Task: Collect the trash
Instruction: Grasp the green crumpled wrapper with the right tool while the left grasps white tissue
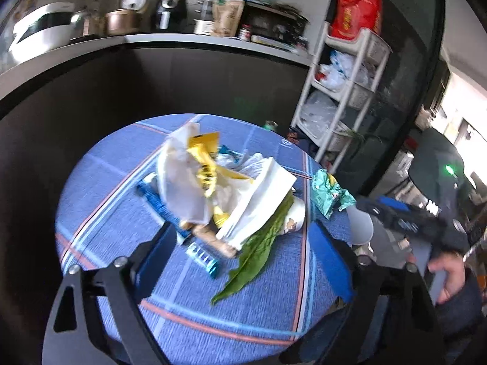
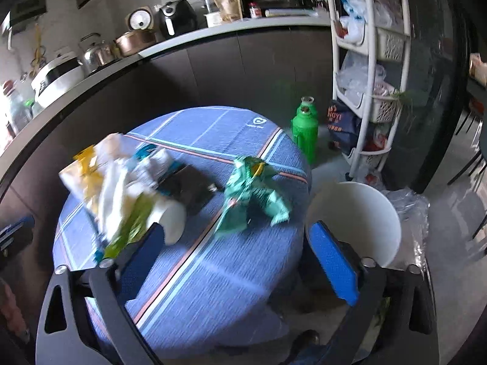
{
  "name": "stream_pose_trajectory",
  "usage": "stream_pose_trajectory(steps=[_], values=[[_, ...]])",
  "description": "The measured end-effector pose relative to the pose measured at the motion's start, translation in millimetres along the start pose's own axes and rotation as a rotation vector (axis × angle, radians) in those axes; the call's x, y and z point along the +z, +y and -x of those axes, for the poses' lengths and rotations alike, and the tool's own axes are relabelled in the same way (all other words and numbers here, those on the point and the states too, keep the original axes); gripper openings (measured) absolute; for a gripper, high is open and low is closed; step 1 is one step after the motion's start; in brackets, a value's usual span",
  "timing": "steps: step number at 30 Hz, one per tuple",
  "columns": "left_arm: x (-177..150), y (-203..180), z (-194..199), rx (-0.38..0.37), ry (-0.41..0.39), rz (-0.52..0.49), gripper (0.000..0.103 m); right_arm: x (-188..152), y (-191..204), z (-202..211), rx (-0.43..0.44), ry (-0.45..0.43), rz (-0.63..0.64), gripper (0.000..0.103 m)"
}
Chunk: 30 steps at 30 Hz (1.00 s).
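A pile of trash [image 1: 213, 188] lies on the round table with the blue cloth [image 1: 121, 219]: white paper bags, a yellow wrapper [image 1: 204, 164], a green leaf [image 1: 258, 249], a paper cup [image 1: 295, 216] and a blue tube [image 1: 204, 257]. A crumpled teal wrapper [image 1: 330, 194] lies apart near the table's right edge. My left gripper [image 1: 243, 255] hovers open over the near side of the pile, its pads touching nothing. My right gripper [image 2: 237, 258] is open above the cloth, short of the teal wrapper [image 2: 252, 194], with the pile [image 2: 121, 188] to its left.
A white bin [image 2: 353, 219] stands on the floor just right of the table [image 2: 213, 273]. Beyond it are a green thermos [image 2: 304, 127] and a white storage rack [image 2: 371, 60]. A dark counter [image 1: 152, 70] with kitchenware runs behind. A flat black object [image 2: 188, 188] lies mid-table.
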<state>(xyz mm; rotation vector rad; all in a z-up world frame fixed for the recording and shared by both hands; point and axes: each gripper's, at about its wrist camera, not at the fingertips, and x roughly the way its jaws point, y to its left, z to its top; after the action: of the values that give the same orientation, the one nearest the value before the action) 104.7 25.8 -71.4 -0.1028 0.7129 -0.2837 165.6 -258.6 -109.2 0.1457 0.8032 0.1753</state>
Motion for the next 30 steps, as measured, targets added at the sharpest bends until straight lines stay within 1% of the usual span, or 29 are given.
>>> stream_pose_trajectory(steps=[1, 3, 5, 6, 8, 9, 10, 11, 13, 14, 15, 16, 17, 18, 19, 20, 21, 23, 25, 30], values=[[2.5, -3.3, -7.1, -0.007, 0.008, -0.022, 0.076, 3.6, -0.7, -8.7, -0.007, 0.002, 0.006, 0.087], [8.1, -11.5, -23.9, -0.027, 0.027, -0.072, 0.071, 11.9, 0.4, -27.9, -0.030, 0.000, 0.038, 0.087], [14.4, -18.8, -37.9, -0.042, 0.031, -0.111, 0.069, 18.1, 1.2, -45.3, -0.027, 0.006, 0.060, 0.087], [16.2, -21.4, -41.5, -0.050, 0.032, -0.120, 0.068, 20.3, 0.6, -54.0, -0.028, 0.016, 0.066, 0.087], [22.5, -23.7, -58.3, -0.064, 0.048, -0.136, 0.062, 23.3, -5.2, -69.5, -0.034, 0.041, 0.075, 0.087], [24.8, -23.8, -66.5, -0.067, 0.062, -0.140, 0.057, 23.3, -7.3, -75.0, -0.031, 0.052, 0.077, 0.086], [27.0, -23.8, -74.3, -0.068, 0.076, -0.144, 0.055, 21.6, -8.8, -79.4, -0.019, 0.067, 0.077, 0.081], [28.9, -23.8, -82.9, -0.068, 0.091, -0.148, 0.055, 20.1, -8.7, -80.2, -0.009, 0.075, 0.075, 0.076], [31.6, -23.4, -93.9, -0.067, 0.109, -0.151, 0.055, 16.0, -10.6, -83.1, 0.011, 0.090, 0.073, 0.050], [33.3, -22.7, -100.1, -0.067, 0.120, -0.150, 0.055, 14.2, -12.3, -82.5, 0.025, 0.089, 0.071, 0.042], [34.4, -21.4, -104.0, -0.066, 0.128, -0.146, 0.055, 12.3, -12.8, -81.1, 0.028, 0.087, 0.068, 0.029], [35.7, -19.5, -108.4, -0.068, 0.139, -0.141, 0.055, 10.7, -13.1, -79.7, 0.018, 0.083, 0.071, 0.024], [36.6, -17.7, -113.1, -0.074, 0.155, -0.133, 0.054, 9.8, -13.6, -78.0, 0.017, 0.077, 0.071, 0.023], [37.1, -15.7, -116.6, -0.084, 0.169, -0.121, 0.044, 8.8, -14.0, -74.7, 0.020, 0.071, 0.067, 0.021], [36.5, -13.7, -118.1, -0.091, 0.179, -0.113, 0.026, 7.8, -14.6, -71.1, 0.017, 0.060, 0.061, 0.019], [36.9, -12.2, -120.2, -0.092, 0.193, -0.102, 0.019, 6.5, -15.1, -65.0, 0.019, 0.049, 0.054, 0.019], [36.7, -11.6, -120.7, -0.094, 0.199, -0.095, 0.008, 6.0, -15.9, -61.1, 0.022, 0.044, 0.049, 0.018], [35.4, -10.6, -117.5, -0.099, 0.198, -0.084, 0.007, 3.7, -16.7, -49.0, 0.032, 0.029, 0.035, 0.017], [34.8, -13.3, -107.8, -0.105, 0.180, -0.079, 0.005, 1.2, -15.6, -37.3, 0.034, 0.012, 0.029, 0.016], [44.5, -26.0, -71.6, -0.108, 0.097, -0.082, 0.004, -4.2, -13.7, -5.1, 0.046, -0.035, 0.016, 0.015]])
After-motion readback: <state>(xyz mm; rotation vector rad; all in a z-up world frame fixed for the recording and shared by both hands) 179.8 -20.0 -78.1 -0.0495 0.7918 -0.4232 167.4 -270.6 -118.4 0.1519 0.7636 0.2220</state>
